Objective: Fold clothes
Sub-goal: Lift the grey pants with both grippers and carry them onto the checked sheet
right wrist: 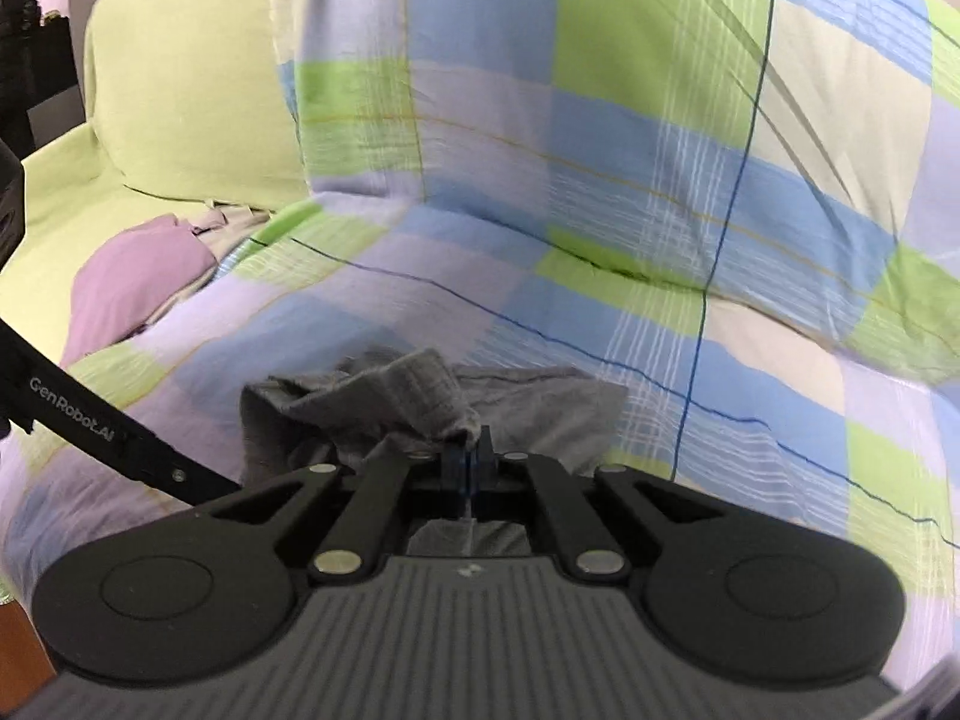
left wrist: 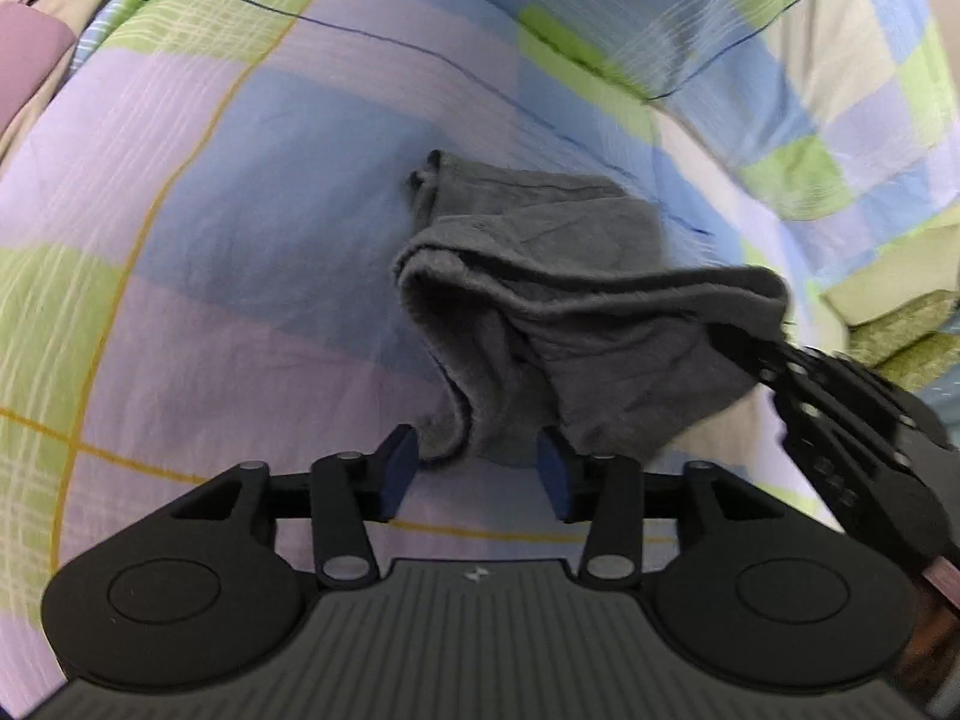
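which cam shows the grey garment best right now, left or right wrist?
Left wrist. It shows the grey garment nearly whole: far part on the plaid bedding, one edge lifted by the right gripper, near edge hanging between the open left gripper jaws. Right wrist shows only bunched folds pinched at its shut jaws, partly hidden.

Plaid quilt [left wrist: 240, 240]; plaid pillow [right wrist: 660, 120]; green sheet [right wrist: 180, 90].
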Demonstrator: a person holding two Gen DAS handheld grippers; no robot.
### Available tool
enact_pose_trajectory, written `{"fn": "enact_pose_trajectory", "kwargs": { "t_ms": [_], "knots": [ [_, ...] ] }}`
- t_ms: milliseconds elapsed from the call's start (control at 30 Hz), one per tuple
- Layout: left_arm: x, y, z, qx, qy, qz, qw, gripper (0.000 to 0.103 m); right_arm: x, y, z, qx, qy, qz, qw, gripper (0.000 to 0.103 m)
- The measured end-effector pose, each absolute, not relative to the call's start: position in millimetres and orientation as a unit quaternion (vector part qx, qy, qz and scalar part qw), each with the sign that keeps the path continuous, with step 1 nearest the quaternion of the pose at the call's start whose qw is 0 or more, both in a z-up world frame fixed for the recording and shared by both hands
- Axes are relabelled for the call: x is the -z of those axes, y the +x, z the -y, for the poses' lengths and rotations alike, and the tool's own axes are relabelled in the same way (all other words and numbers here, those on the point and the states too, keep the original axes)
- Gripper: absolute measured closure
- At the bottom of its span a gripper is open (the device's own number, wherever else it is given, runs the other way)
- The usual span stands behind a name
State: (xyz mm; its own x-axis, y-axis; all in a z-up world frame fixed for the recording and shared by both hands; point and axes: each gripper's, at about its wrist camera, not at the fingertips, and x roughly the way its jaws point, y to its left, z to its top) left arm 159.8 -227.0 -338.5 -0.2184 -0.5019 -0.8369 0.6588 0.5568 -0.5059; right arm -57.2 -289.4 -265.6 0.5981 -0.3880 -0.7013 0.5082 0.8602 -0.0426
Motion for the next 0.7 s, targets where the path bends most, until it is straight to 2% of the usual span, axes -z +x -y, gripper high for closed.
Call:
{"fn": "enact_pose_trajectory", "kwargs": {
  "t_ms": [67,100,133,267,300,400,533,700],
  "knots": [
    [345.1,159.1,234.1,0.476,0.064,-0.62,0.621,0.062,271.8,-58.3,290.4,0.252,0.083,-0.374,0.888,0.103],
    [348.5,158.3,237.8,0.481,0.068,-0.617,0.62,0.076,277.0,-58.2,291.0,0.252,0.087,-0.377,0.887,0.103],
    [352.4,155.5,241.8,0.489,0.086,-0.611,0.617,0.1,284.0,-56.3,289.7,0.252,0.091,-0.379,0.886,0.102],
    [343.8,136.1,243.8,0.505,0.153,-0.562,0.636,0.101,295.3,-60.9,296.9,0.248,0.117,-0.38,0.883,0.1],
    [337.2,132.2,241.9,0.505,0.171,-0.544,0.648,0.101,295.5,-59.4,299.9,0.25,0.111,-0.378,0.884,0.103],
    [305.1,132.0,233.0,0.49,0.204,-0.485,0.695,0.101,283.8,-62.4,305.1,0.282,0.073,-0.361,0.886,0.103],
    [253.1,130.1,227.2,0.47,0.231,-0.395,0.755,0.101,243.7,-86.4,317.1,0.342,0.047,-0.302,0.889,0.103],
    [168.2,88.8,224.6,0.466,0.257,-0.265,0.804,0.101,184.8,-120.8,307.5,0.343,-0.015,-0.228,0.911,0.103]
  ]
}}
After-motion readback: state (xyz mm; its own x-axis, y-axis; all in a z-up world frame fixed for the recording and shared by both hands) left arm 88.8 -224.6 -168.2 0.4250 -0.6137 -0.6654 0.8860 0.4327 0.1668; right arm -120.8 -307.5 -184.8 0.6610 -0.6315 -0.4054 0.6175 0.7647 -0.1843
